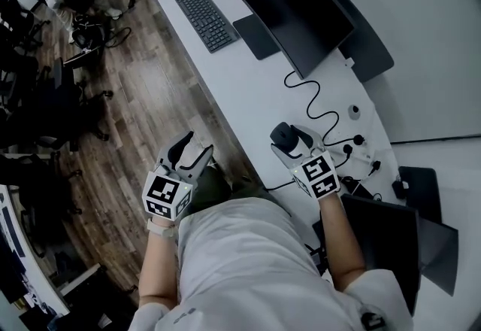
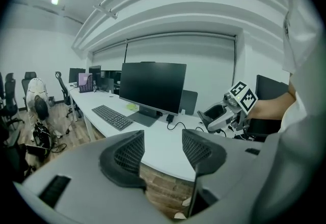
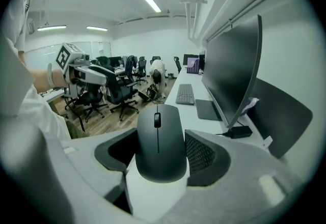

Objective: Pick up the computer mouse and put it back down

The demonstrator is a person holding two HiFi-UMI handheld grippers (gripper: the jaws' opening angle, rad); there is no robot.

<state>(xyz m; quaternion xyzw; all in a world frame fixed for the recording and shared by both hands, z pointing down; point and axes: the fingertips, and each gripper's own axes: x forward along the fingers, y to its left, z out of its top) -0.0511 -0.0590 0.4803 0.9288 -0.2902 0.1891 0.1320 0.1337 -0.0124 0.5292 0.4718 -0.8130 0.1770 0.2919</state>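
Computer mouse (image 3: 158,139) is clamped in our right tongs (image 1: 289,143), with both pads against its sides and the scroll wheel facing away from us. In the head view it sits over the near end of the white tabletop (image 1: 248,96), in front of the right end of the dark monitor (image 1: 289,6) and just beside a looping black cable (image 1: 316,107). We can't tell whether the mouse touches the tabletop or is clear of it. The keyboard (image 1: 204,16) is well apart, farther along the tabletop. Our left tongs (image 1: 192,153) hang off the tabletop edge over the wood floor (image 1: 150,96), jaws spread and nothing between them.
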